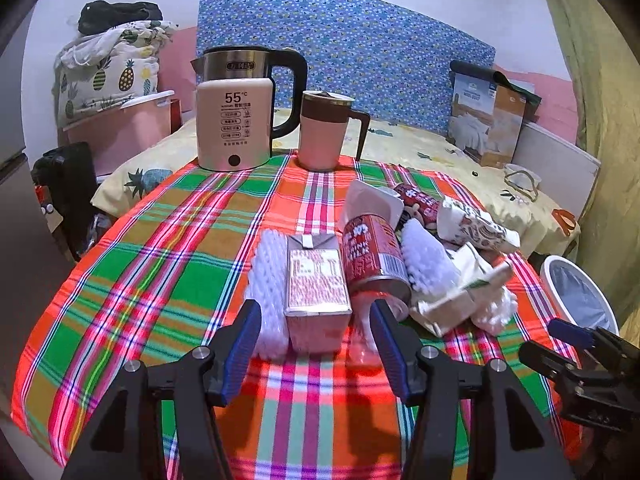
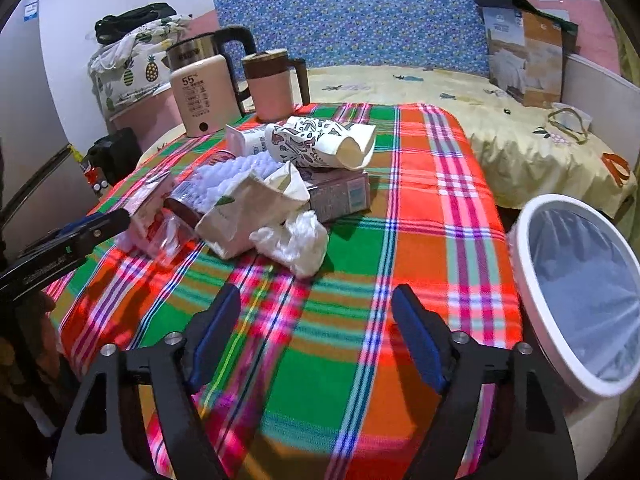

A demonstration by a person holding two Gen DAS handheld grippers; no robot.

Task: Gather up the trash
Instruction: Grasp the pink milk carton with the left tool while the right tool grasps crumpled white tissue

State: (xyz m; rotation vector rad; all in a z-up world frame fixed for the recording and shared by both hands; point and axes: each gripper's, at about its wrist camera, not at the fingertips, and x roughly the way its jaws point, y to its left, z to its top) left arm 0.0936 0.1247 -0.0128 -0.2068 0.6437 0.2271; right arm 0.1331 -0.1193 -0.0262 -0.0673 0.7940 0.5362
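A heap of trash lies on the plaid table (image 1: 160, 264): a pink drink carton (image 1: 316, 284), white foam netting (image 1: 268, 288), a red can (image 1: 372, 252), a patterned paper cup (image 2: 320, 144), a crushed white cup (image 2: 248, 208) and crumpled clear plastic (image 2: 296, 240). My left gripper (image 1: 316, 320) is open, its tips on either side of the carton's near end without touching it; foam netting fills the gap on the left. My right gripper (image 2: 316, 304) is open over bare cloth, just short of the plastic. A white lined bin (image 2: 580, 292) stands beside the table's right edge.
A pink kettle (image 1: 236, 120) and a pink lidded mug (image 1: 324, 132) stand at the table's far edge. Behind lies a bed with yellow sheets (image 2: 520, 148) and a cardboard box (image 2: 524, 60). A black bag (image 1: 68, 184) sits on the floor at left.
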